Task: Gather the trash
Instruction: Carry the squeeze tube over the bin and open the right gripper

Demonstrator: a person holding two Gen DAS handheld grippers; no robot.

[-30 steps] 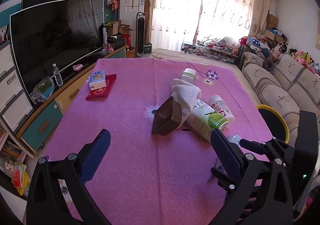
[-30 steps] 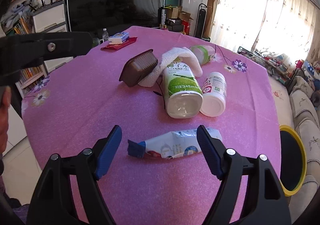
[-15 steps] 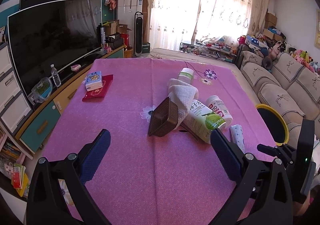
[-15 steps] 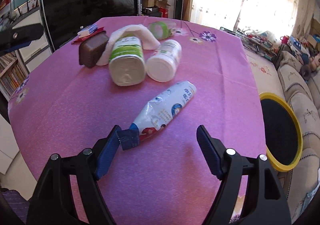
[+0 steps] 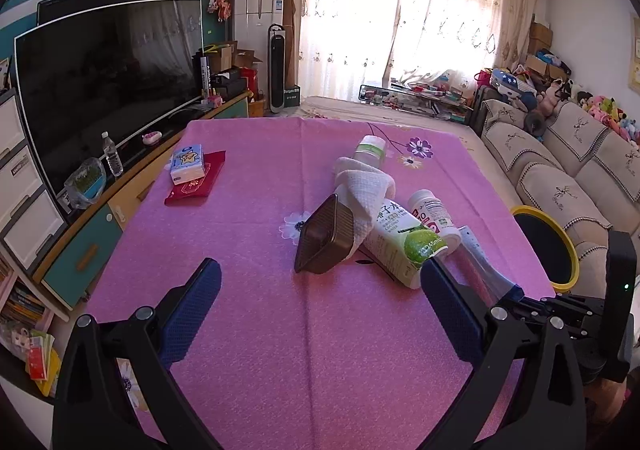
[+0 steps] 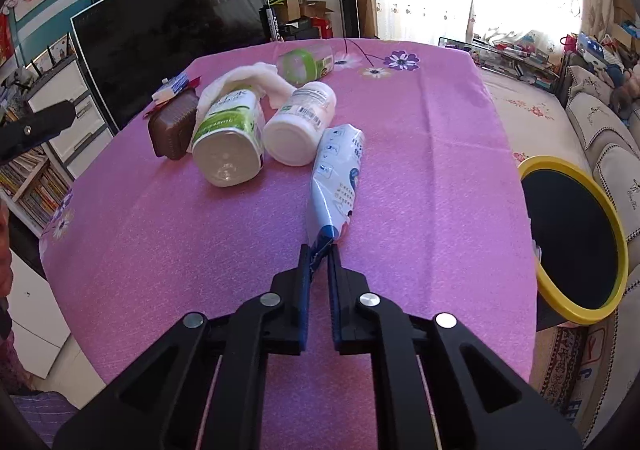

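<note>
Blue-padded right gripper (image 6: 319, 256) pinches pouch (image 6: 338, 170) end — level, low.

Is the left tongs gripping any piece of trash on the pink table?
No: the left tongs stand wide open above bare pink tablecloth, with nothing between their fingers.

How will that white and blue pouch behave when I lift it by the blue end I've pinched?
The pouch looks soft and creased, so it will probably droop from the right hand-held gripper rather than stay stiff. It looks partly flattened, so likely light. Its glossy film, held only at the narrow blue end, might slip; its far end touches the white bottle and may nudge it.
</note>
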